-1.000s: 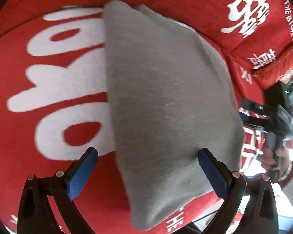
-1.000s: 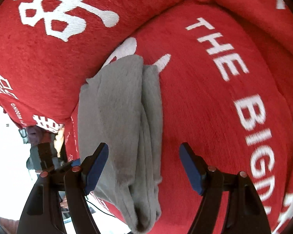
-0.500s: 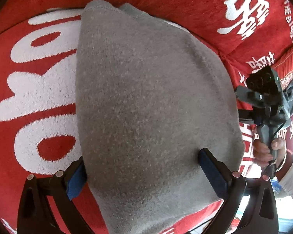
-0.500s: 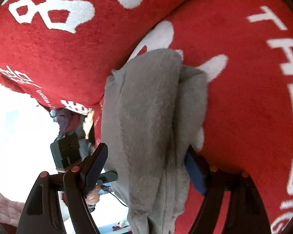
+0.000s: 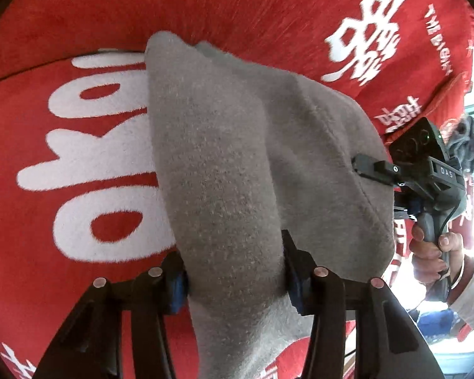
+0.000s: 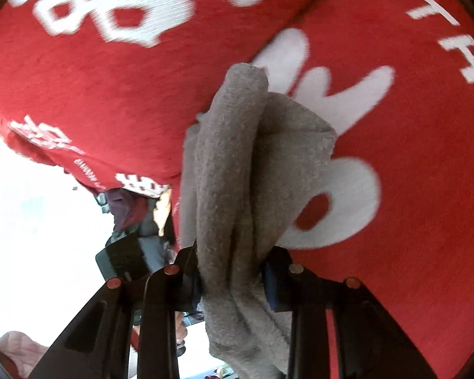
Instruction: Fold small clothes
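Observation:
A folded grey fleece garment lies on a red cushion with white lettering. My left gripper is shut on the garment's near end, the cloth bunched between its blue pads. My right gripper is shut on the garment at its other side, several layers gathered between its jaws. In the left wrist view the right gripper shows at the right, its fingers clamped on the cloth edge, with the person's hand on its handle.
A red back cushion with white characters rises behind the seat. The seat's edge falls off at the right in the left wrist view. The left gripper's body shows at the lower left in the right wrist view, against bright window light.
Both grippers went from open, straddling the garment, to shut on it. The cloth has bunched up between the jaws and its edges are lifted off the cushion.

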{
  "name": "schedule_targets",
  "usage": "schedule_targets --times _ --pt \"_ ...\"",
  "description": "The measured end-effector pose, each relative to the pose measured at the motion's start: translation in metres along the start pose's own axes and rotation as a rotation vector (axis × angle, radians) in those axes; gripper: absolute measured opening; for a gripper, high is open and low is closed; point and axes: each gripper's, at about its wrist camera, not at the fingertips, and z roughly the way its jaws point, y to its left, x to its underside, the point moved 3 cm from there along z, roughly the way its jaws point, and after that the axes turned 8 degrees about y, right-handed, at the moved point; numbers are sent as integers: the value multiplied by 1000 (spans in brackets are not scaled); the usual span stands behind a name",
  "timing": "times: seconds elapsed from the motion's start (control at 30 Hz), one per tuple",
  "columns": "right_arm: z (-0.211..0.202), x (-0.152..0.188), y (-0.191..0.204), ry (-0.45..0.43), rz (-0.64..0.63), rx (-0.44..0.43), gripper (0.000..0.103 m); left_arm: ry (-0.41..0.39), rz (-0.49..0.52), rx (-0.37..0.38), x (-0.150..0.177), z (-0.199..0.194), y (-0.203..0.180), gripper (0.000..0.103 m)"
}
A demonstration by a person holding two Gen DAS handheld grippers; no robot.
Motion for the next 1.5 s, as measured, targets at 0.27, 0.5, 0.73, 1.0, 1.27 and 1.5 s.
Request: schedule_targets --times 0.27,0.5,0.73,1.0,1.27,1.5 --pt "25 46 65 1 -74 -10 33 -34 11 7 48 -79 41 51" --pt "107 77 103 34 -87 -58 33 -54 -29 -98 86 -124 113 51" --pt "189 70 81 79 -55 133 33 -74 -114 -351 93 -93 180 71" --pt "173 77 71 21 -23 458 58 -175 -195 -462 108 -124 180 103" --pt "185 142 95 122 -46 316 58 -202 -277 -397 116 -137 181 103" --pt "221 142 104 154 -134 474 8 -173 -213 -462 124 -142 180 103"
